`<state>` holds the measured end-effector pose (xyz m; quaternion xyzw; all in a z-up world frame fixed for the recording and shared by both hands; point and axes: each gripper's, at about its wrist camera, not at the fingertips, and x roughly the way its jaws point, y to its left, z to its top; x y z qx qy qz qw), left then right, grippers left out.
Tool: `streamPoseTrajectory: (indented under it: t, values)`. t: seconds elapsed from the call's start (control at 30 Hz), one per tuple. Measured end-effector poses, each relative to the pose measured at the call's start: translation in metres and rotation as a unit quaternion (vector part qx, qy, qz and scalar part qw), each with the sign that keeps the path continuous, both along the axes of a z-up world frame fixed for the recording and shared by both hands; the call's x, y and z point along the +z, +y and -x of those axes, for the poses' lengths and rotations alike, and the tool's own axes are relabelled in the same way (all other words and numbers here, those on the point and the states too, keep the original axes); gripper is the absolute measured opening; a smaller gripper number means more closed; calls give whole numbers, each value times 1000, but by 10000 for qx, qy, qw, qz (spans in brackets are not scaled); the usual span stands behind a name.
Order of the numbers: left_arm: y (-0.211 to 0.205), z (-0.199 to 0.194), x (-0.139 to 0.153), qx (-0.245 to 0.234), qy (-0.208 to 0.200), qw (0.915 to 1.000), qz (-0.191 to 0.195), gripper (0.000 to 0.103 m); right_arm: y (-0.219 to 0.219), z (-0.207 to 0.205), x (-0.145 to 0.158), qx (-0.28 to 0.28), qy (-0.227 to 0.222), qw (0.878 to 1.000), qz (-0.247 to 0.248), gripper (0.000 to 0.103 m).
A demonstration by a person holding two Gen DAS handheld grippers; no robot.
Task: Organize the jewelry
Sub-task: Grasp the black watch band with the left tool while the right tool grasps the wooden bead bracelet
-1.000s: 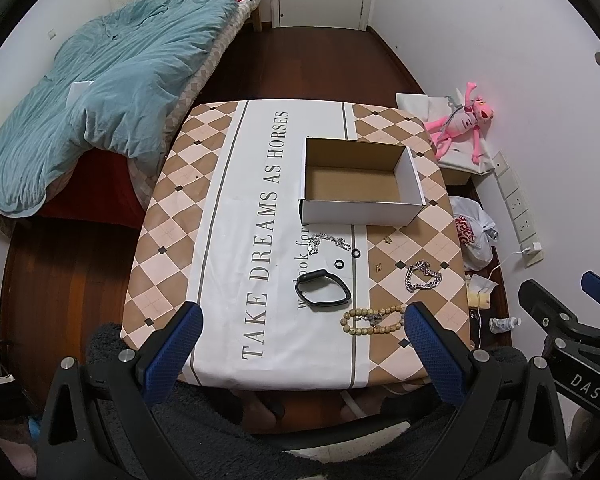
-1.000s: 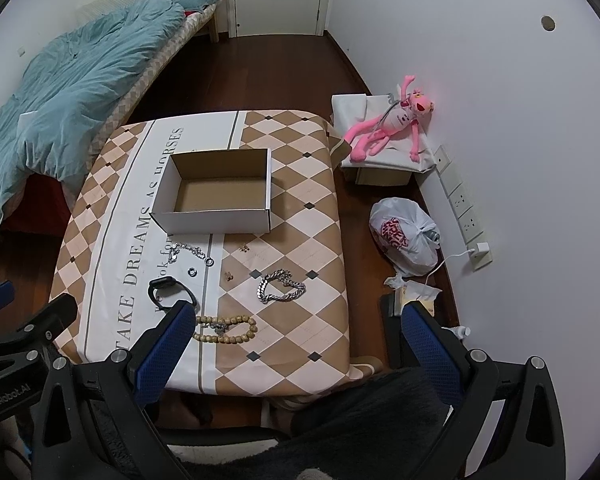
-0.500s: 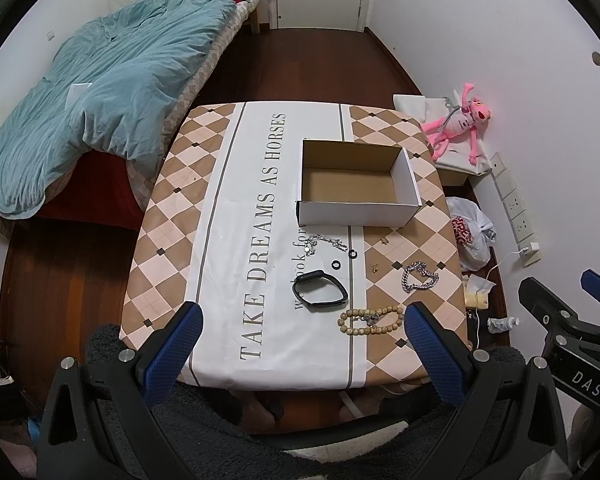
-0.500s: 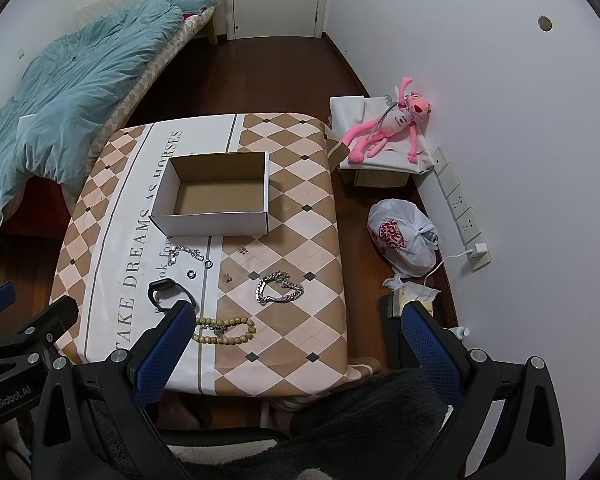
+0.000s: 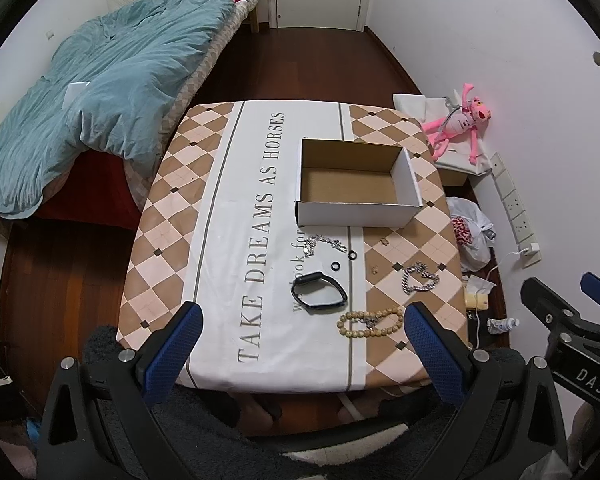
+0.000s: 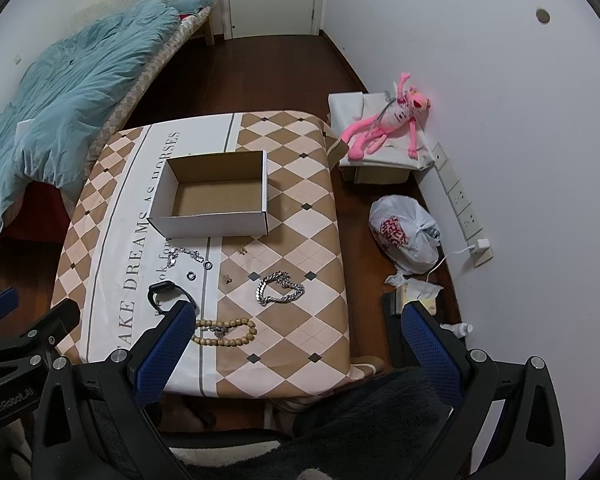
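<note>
An open empty cardboard box (image 5: pixel 358 186) (image 6: pixel 216 196) stands on the checked tablecloth. In front of it lie a thin silver chain (image 5: pixel 324 243) (image 6: pixel 182 254), two small black rings (image 5: pixel 343 261) (image 6: pixel 199 270), a black band (image 5: pixel 318 292) (image 6: pixel 165 294), a wooden bead bracelet (image 5: pixel 370 322) (image 6: pixel 225 332), a heavy silver chain bracelet (image 5: pixel 420 278) (image 6: pixel 280 288) and small earrings (image 6: pixel 228 279). My left gripper (image 5: pixel 300 352) is open and empty, held high above the table's near edge. My right gripper (image 6: pixel 296 348) is open and empty, above the near right corner.
The low table (image 5: pixel 220 208) has a bed with a teal duvet (image 5: pixel 92 92) to its left. To the right are a pink plush toy (image 6: pixel 384 124) on a covered box, a white plastic bag (image 6: pixel 406 234) and wall sockets. A door is at the far wall.
Both grippers have drawn slightly back and up, so the table sits a little farther away. Nothing on the table has moved.
</note>
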<state>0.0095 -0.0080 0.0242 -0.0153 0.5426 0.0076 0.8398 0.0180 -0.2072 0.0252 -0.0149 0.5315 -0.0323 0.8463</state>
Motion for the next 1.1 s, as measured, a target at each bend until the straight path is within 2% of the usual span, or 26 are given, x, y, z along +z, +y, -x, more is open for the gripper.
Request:
streamPoseTrajectory:
  t: [0.17,0.33,0.43,0.5,0.57,0.73,0.8,0.93,0.97,1.0,1.1]
  values:
    - [-5,-22,-30,113,78,9991,-409,103,-7,-25,-37,-177,396,9990,-91,103]
    - [-3,-47,-84,124,535,9960,-710,103,-1,-45,-109,-198,1011,9947,-39,102]
    - [-1,-55,-113,83,772,9937,-810,103,3,-52,-154,-181,1430,9896,-36,97]
    - [5,-58,-132,47,959,9915,-874,103,5,-54,-180,-180,1667,9858,-90,87]
    - [8,-59,-147,63,1125,9897,-887,103,7,-57,-201,-155,1869,9821,-189,83]
    - [19,-58,-166,167,1347,9869,-867,103,17,-57,-229,-34,2102,9772,-279,66]
    - [22,-58,-169,205,1379,9864,-872,103,24,-54,-235,70,2174,9757,-259,57]
    - [23,-58,-172,243,1445,9856,-843,103,37,-51,-233,354,2003,9790,-167,37]
    - [24,-58,-173,249,1450,9857,-816,103,40,-50,-233,426,1956,9796,-147,27]
    - [23,-59,-173,247,1455,9858,-797,103,43,-49,-230,463,1938,9798,-138,12]
    - [22,-60,-174,218,1467,9860,-768,103,39,-50,-229,372,1920,9805,-203,9]
